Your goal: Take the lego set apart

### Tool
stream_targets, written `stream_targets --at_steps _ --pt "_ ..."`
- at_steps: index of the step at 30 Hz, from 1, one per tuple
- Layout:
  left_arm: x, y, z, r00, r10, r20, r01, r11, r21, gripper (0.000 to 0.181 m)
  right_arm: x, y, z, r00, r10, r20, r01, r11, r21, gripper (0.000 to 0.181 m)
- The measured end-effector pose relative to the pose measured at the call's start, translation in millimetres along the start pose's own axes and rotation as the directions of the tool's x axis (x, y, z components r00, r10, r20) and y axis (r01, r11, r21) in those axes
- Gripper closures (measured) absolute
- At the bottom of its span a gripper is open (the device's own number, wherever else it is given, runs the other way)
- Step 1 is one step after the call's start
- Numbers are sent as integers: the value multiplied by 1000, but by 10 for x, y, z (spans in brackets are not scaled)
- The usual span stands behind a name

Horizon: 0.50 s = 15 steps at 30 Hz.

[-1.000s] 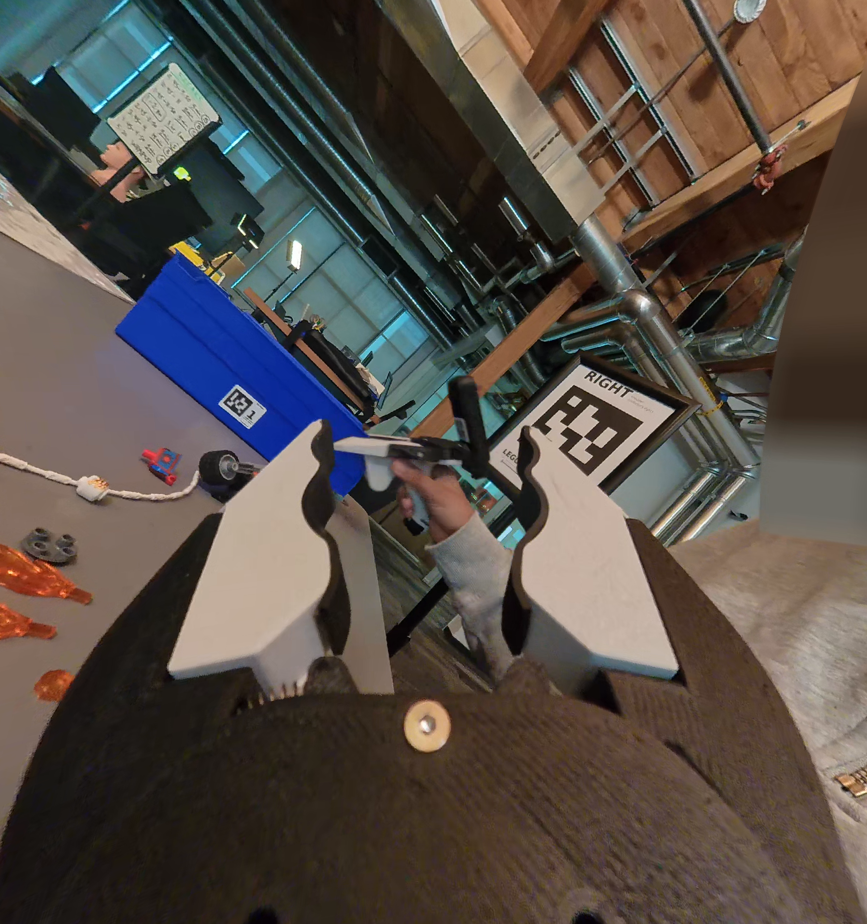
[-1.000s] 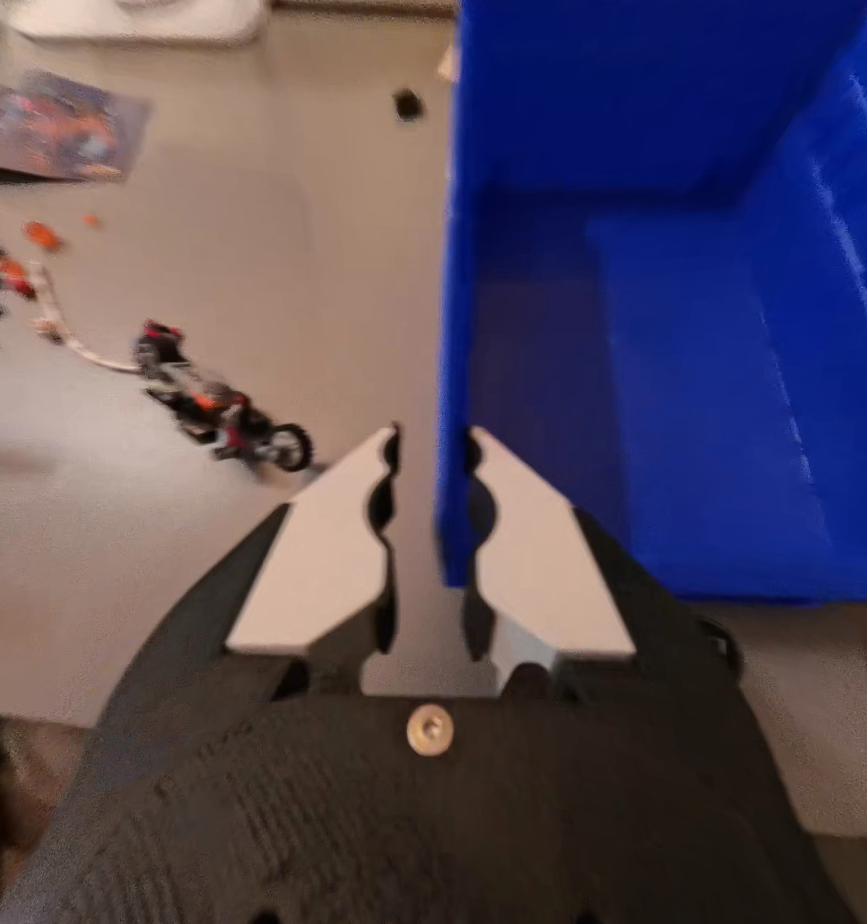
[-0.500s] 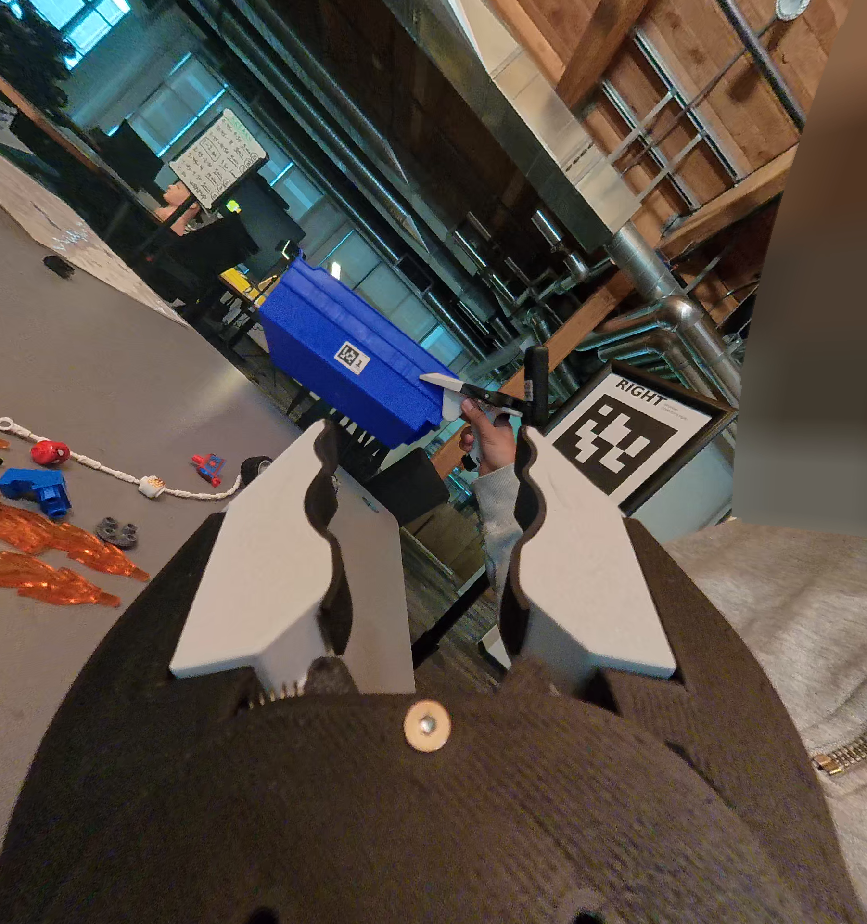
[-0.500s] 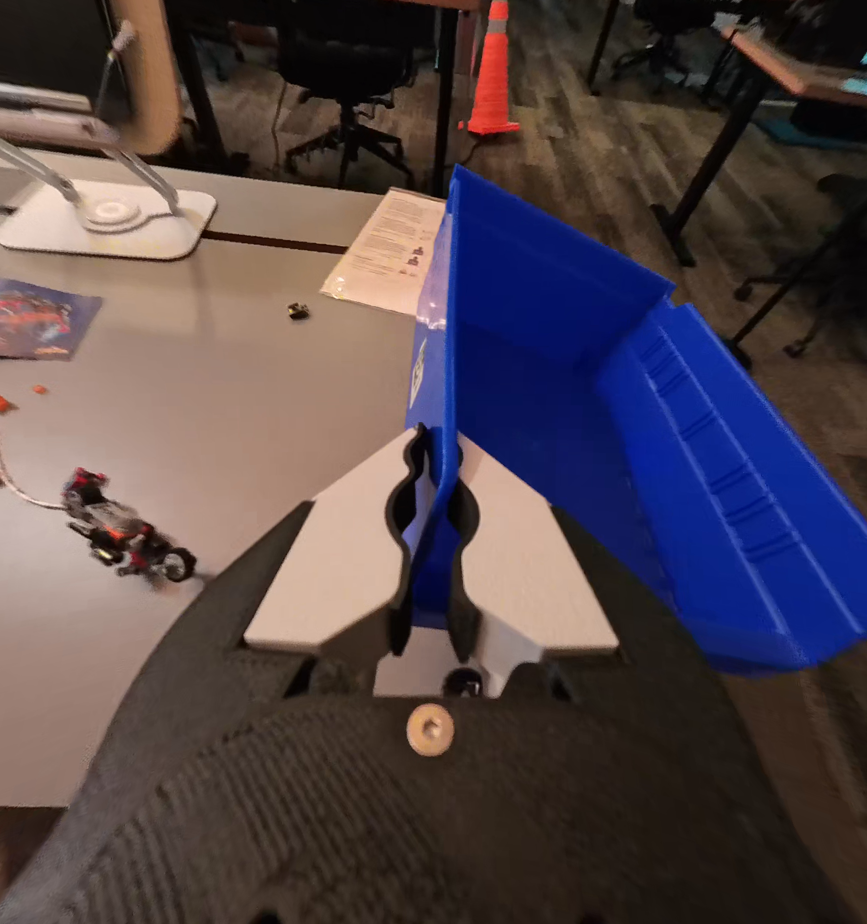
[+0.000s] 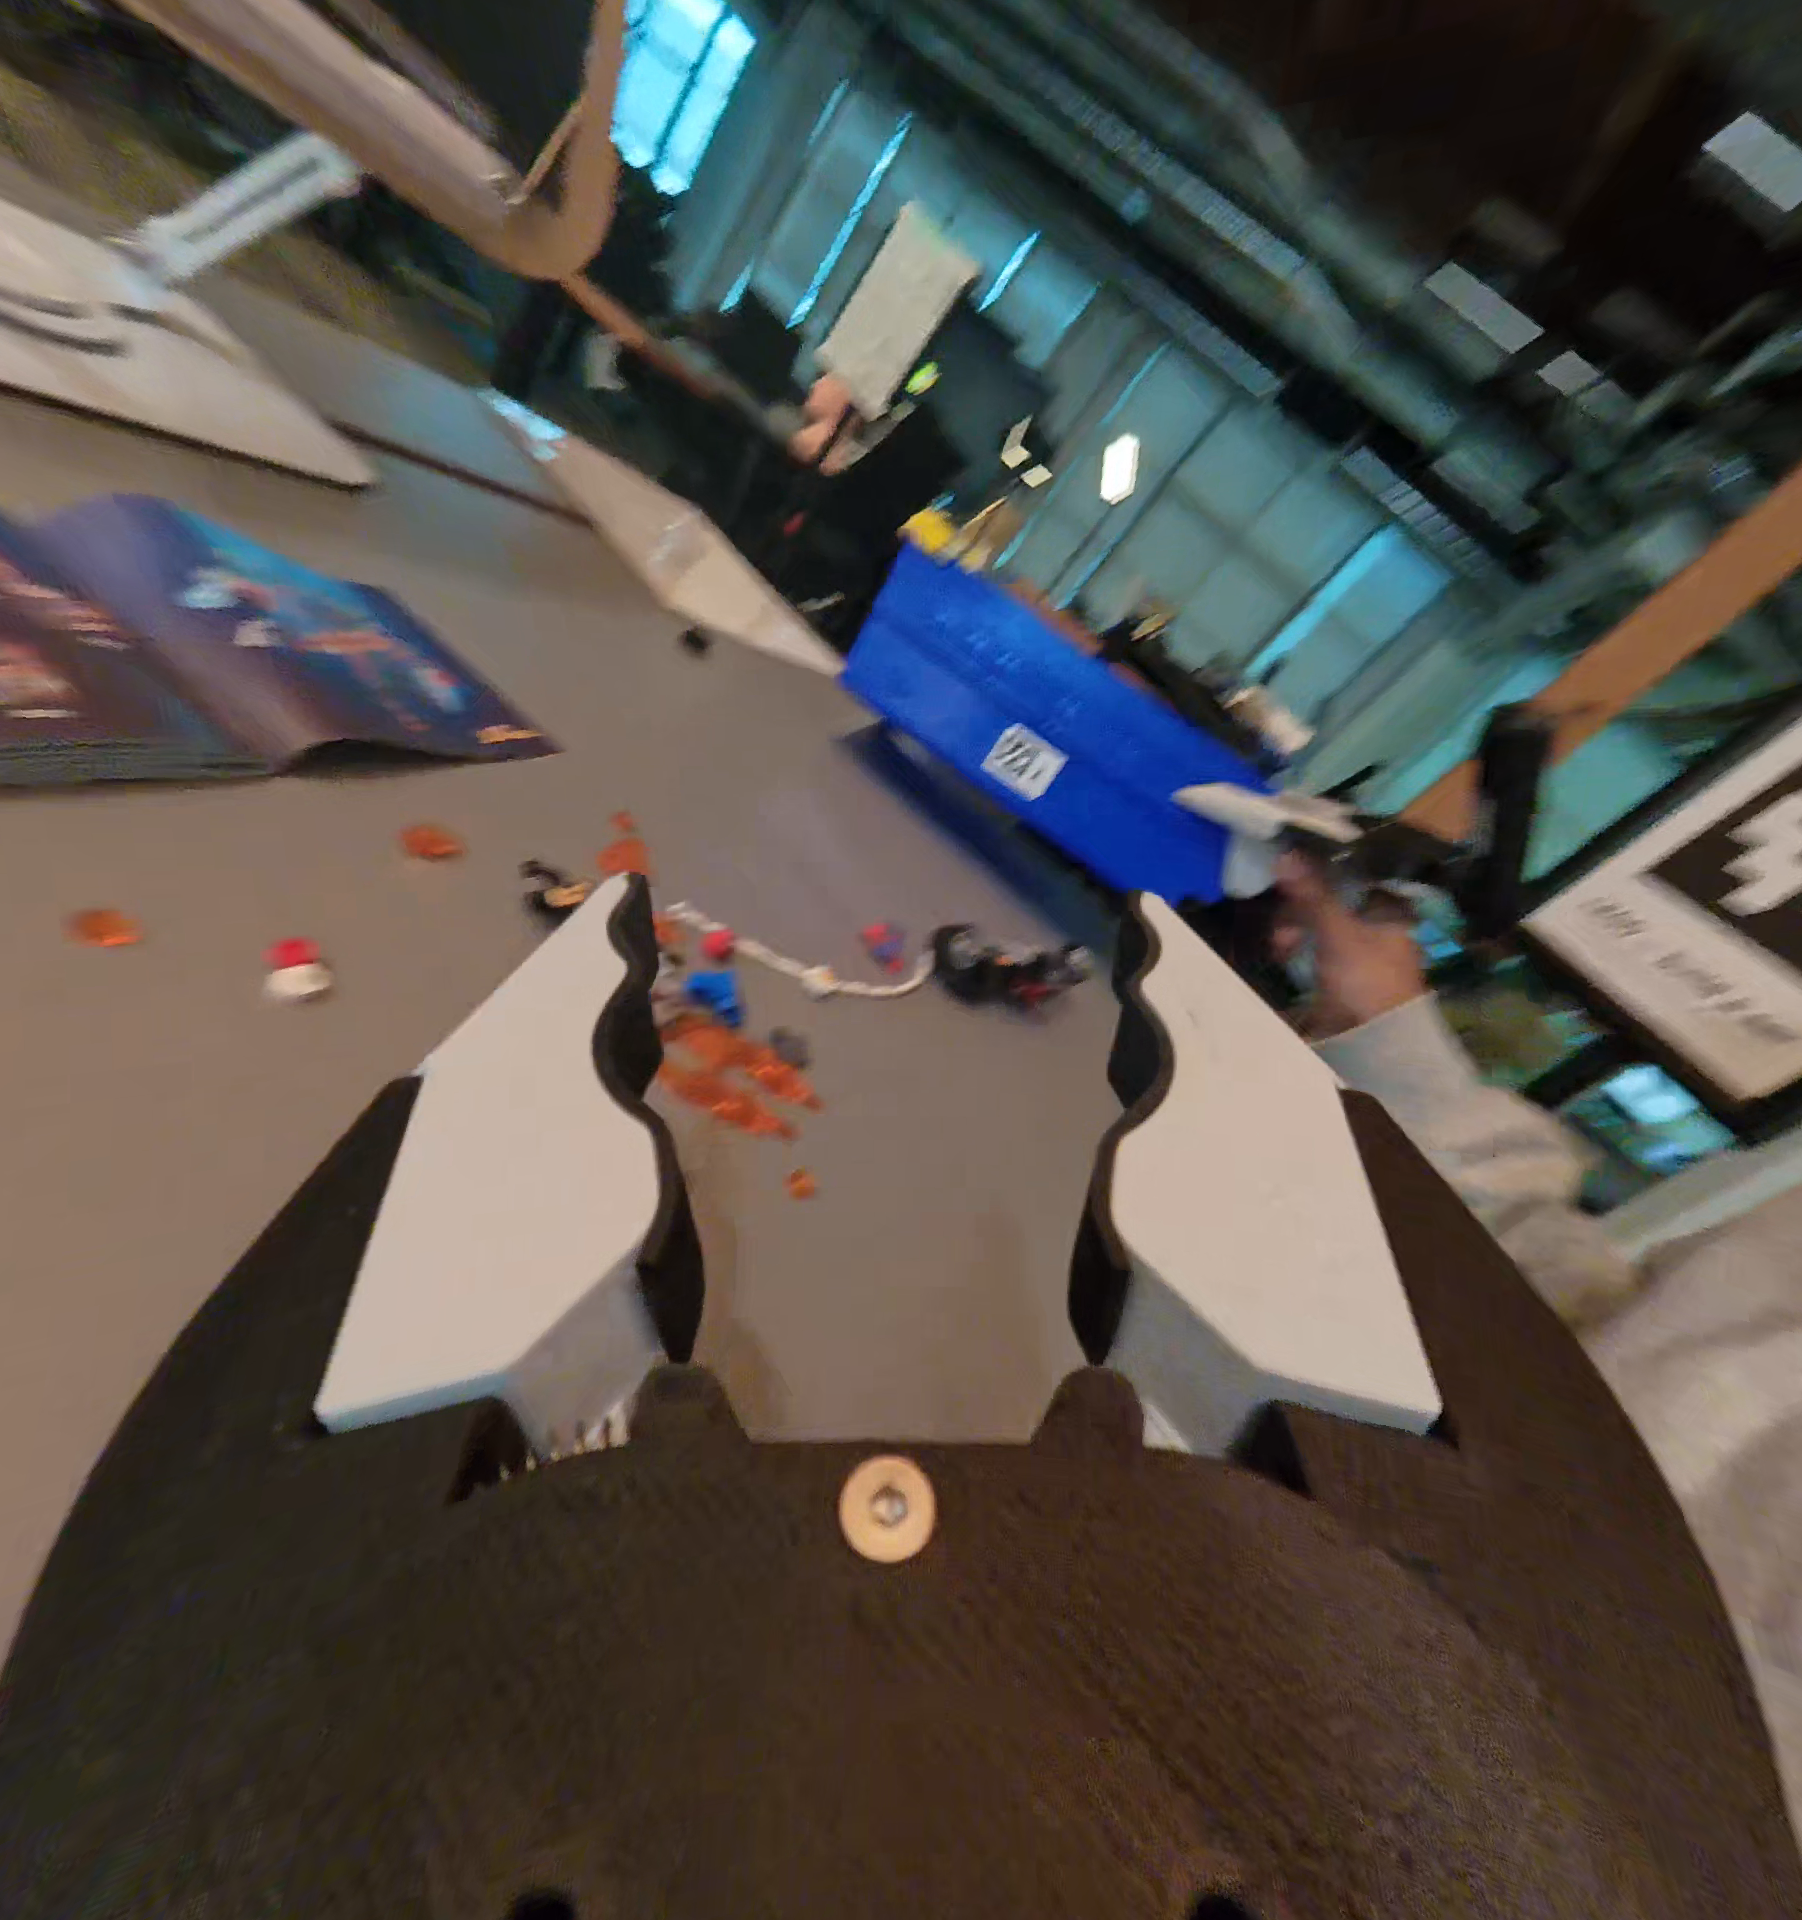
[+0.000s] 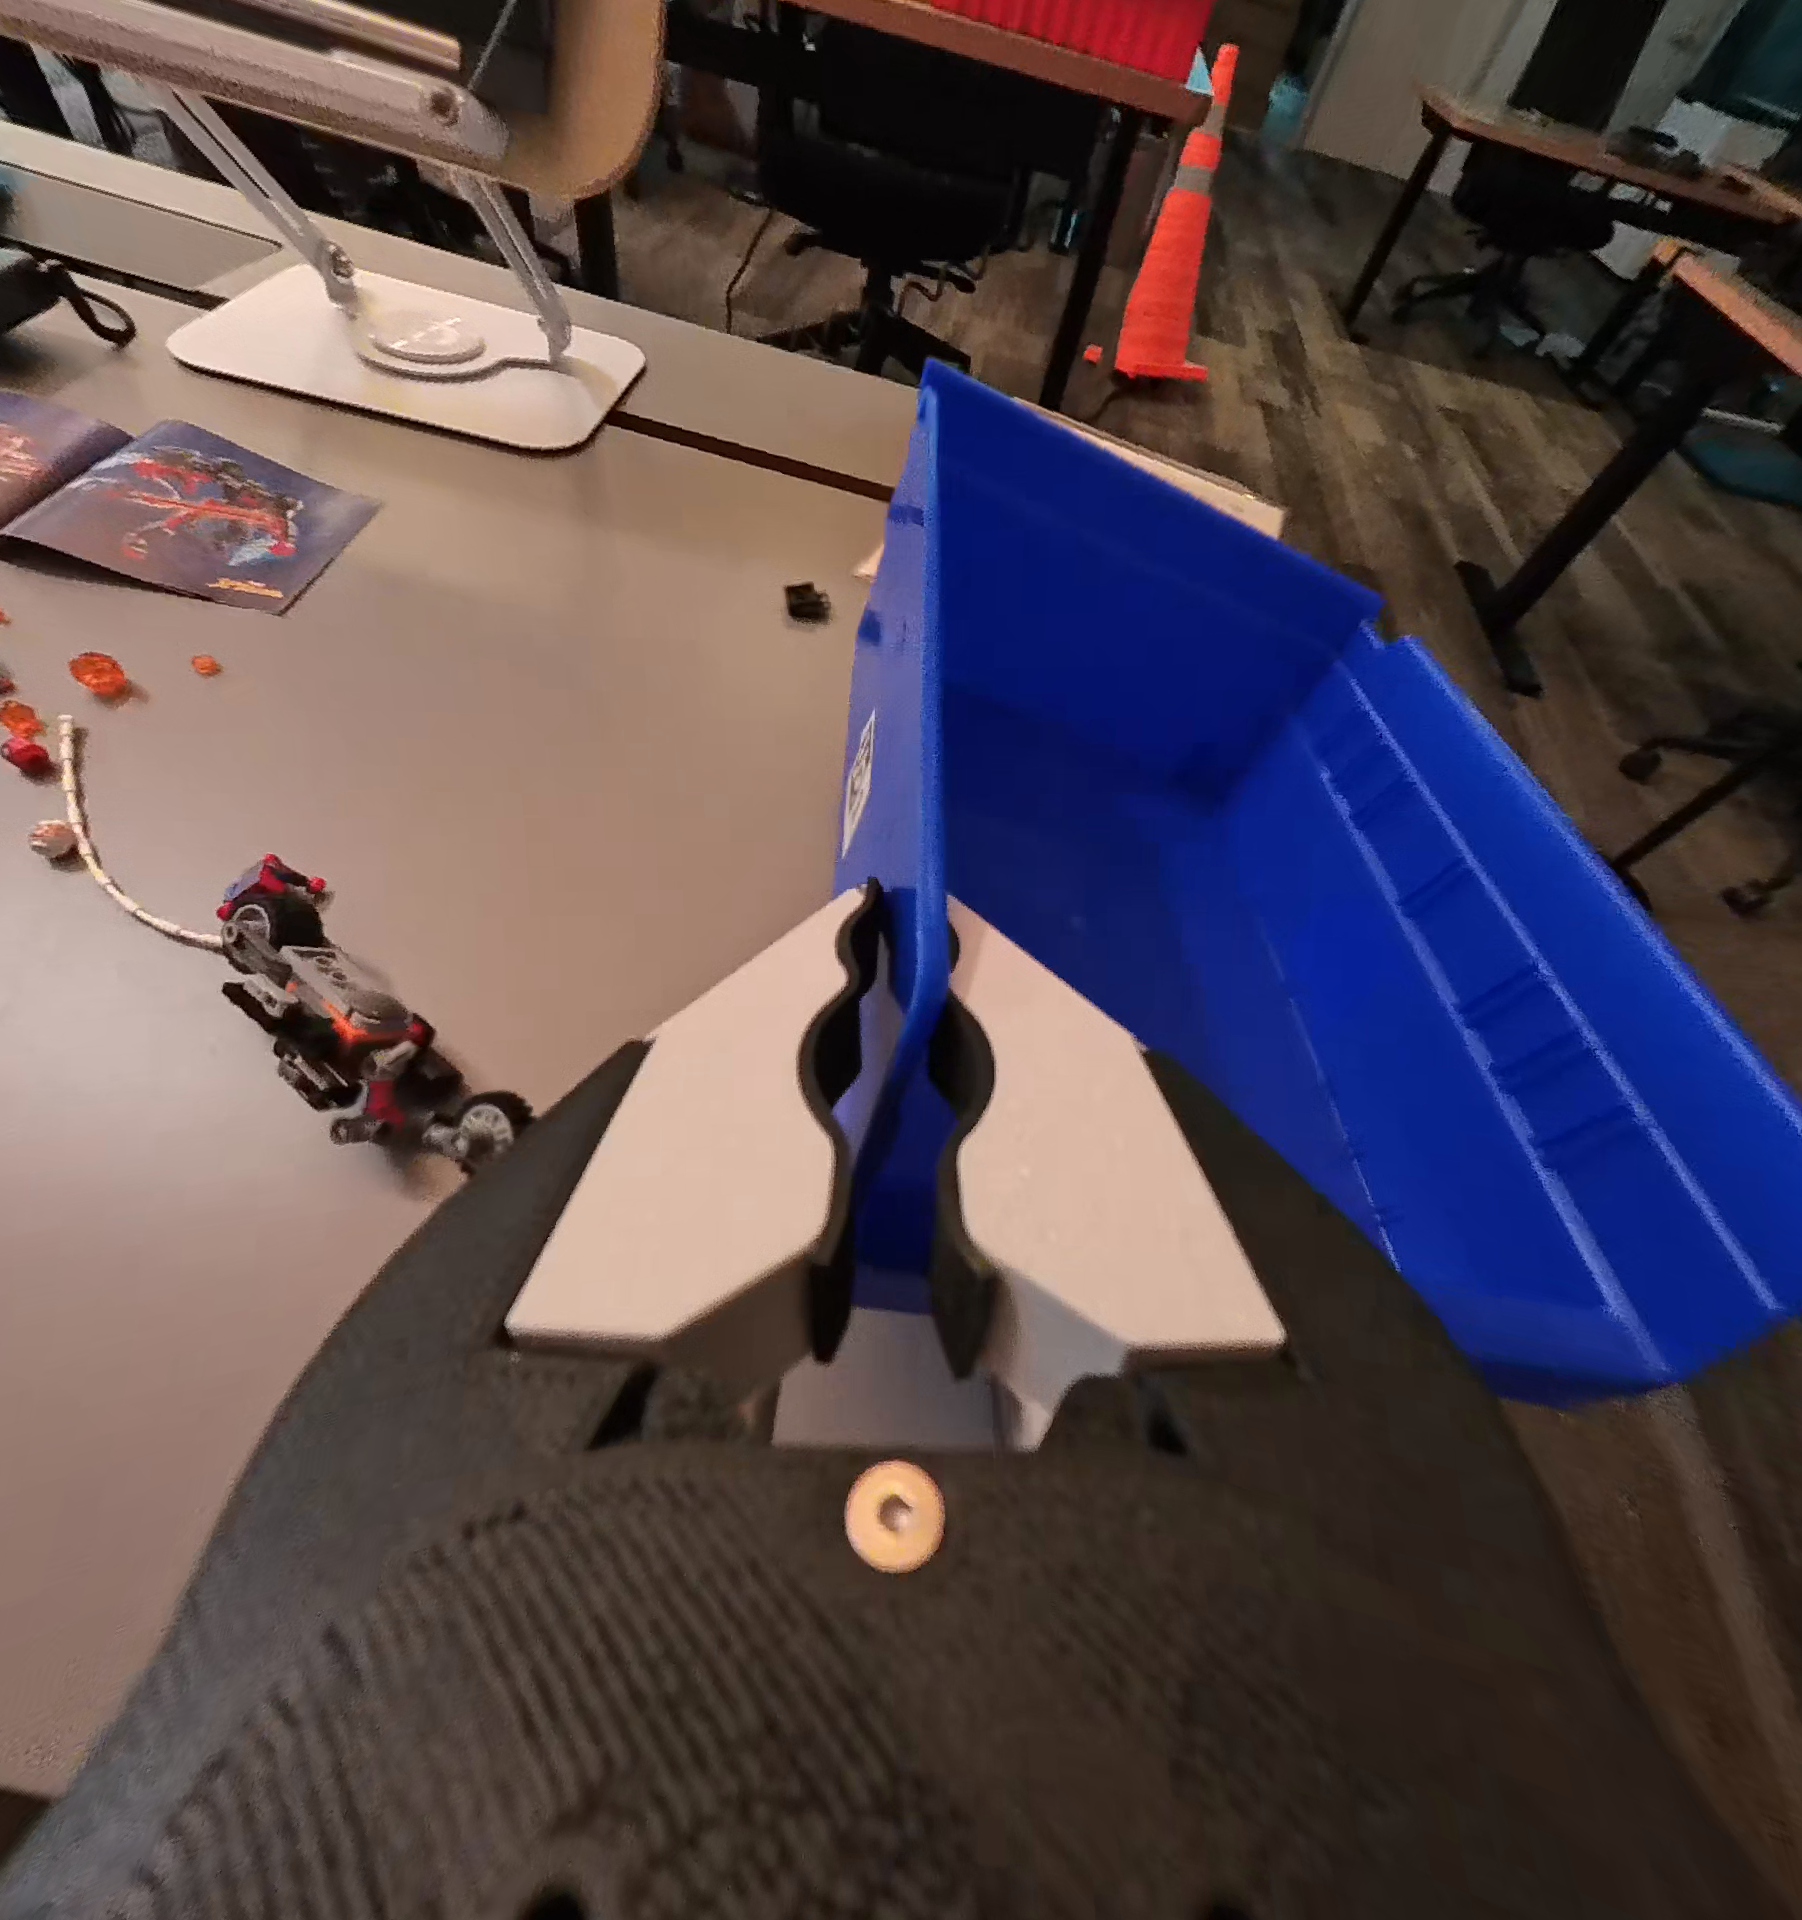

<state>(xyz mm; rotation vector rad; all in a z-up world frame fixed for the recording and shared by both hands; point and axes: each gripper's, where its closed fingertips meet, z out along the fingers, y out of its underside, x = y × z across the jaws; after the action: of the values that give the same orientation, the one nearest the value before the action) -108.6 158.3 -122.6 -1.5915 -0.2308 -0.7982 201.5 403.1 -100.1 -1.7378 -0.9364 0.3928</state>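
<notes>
Open office: desks (image 6: 1624, 156); swivel chairs (image 6: 876, 135); exposed ducts (image 5: 1136, 114)

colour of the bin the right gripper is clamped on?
Solid blue bin, held by its wall in the right gripper. Clearest in the right wrist view.

A small black, grey and red plastic lego motorcycle (image 6: 351, 1023) lies on its side on the grey desk (image 6: 564, 831), left of the blue plastic bin (image 6: 1240, 883). A white segmented lego chain (image 6: 97, 831) curves off from its far wheel. Farther left of the bin lie scattered translucent orange flame pieces (image 6: 97, 670).
</notes>
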Motion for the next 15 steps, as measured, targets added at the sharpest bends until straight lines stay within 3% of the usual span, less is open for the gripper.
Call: stream_targets --at_steps 1,4,7,12,15 --pt "-84 27 -33 997 49 63 -47 998 -34 92 -33 7 34 1000 5 9 -5 1000 6 177" --pt "-348 175 -120 952 201 232 -159 970 -186 85 -126 78 131 1000 11 21 -11 1000 19 177" --pt "-510 362 -174 898 309 313 -201 921 -334 79 -211 208 206 1000 -28 7 28 1000 3 177" --pt "-520 548 -251 856 396 332 -227 865 -448 76 -281 354 258 997 -70 -33 69 997 -44 146" --pt "-564 643 -367 823 455 339 -236 818 -524 93 -283 235 148 994 -63 -93 62 998 -15 119"
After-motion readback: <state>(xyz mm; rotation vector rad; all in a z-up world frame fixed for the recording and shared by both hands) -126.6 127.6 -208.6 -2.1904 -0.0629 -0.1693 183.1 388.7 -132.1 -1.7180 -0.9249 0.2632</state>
